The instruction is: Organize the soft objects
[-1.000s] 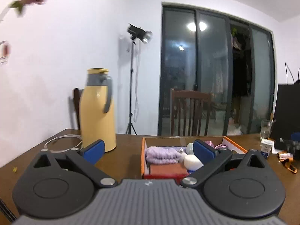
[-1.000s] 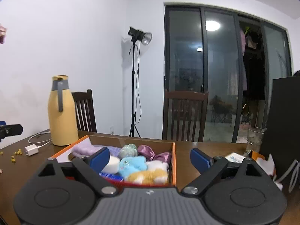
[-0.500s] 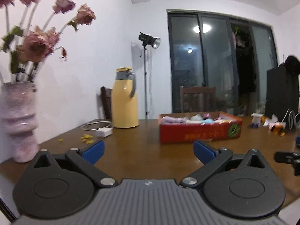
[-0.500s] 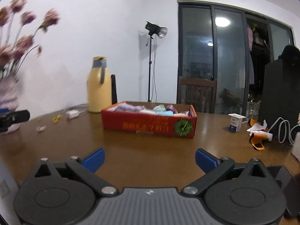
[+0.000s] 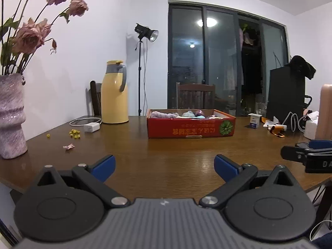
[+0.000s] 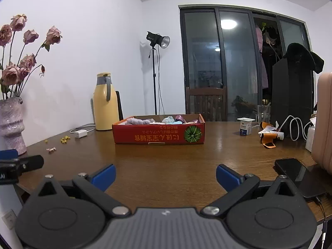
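- Brown wooden table (image 6: 166, 161) fills the lower half of both wrist views; its near stretch between my tools and the box is bare.
- Nearest, my left gripper (image 5: 164, 166) stands spread wide with nothing between its blue pads; my right gripper (image 6: 165, 175) is likewise spread to its widest and empty.
- Each tool shows at the edge of the other's view, so I hold them side by side at the table's near edge.
- Change: a second ago both cameras looked straight down into the box from just above it; now both have pulled back, and the box sits well apart across the table.
- Beside my right tool lies a dark phone (image 6: 298, 176); to the left stands a pale vase (image 5: 11, 116) of dried roses.
- Mid-table, the red cardboard box (image 6: 158, 134) holds the soft objects (image 6: 166, 120): a lilac cloth, pale blue and pink plush pieces, all inside its walls.
- No soft item lies loose on the table that I can see.
- Judgement: with both tools empty and withdrawn, the sorting looks finished or paused.
- Farther back stand a yellow thermos (image 5: 114, 92), a yogurt cup (image 6: 245, 125), chairs, a studio lamp and dark glass doors.
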`<state>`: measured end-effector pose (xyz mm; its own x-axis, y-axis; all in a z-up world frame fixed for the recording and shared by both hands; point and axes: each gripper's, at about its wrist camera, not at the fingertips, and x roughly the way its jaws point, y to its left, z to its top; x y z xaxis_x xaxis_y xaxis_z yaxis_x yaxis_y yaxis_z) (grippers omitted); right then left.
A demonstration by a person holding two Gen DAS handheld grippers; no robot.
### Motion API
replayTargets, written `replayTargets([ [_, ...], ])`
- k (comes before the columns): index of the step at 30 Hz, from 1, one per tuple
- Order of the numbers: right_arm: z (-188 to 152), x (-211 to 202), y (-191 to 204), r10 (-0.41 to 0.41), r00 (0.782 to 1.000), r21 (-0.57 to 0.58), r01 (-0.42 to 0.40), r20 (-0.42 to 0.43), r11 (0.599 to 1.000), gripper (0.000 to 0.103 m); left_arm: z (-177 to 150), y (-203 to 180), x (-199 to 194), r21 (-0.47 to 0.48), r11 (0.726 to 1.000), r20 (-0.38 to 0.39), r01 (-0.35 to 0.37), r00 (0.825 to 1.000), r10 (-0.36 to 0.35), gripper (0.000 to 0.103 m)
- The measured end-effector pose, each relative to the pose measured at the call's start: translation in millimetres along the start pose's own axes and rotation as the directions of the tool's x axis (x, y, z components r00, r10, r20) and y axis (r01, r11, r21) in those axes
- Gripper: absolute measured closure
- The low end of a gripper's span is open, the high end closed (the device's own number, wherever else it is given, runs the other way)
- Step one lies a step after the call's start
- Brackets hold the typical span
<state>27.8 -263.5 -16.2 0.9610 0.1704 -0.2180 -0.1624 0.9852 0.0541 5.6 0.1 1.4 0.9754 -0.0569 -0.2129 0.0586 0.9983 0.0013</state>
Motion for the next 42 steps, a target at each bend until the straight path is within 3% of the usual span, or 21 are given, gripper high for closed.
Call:
replayTargets([
  [42,3.9,-2.3,5.2,0.000,1.000,-0.028,0.000,0.020,1.000,0.000,3.5,-3.2,-4.5,0.018,0.999,0.066,-0.026,0.998,0.025,0.000],
])
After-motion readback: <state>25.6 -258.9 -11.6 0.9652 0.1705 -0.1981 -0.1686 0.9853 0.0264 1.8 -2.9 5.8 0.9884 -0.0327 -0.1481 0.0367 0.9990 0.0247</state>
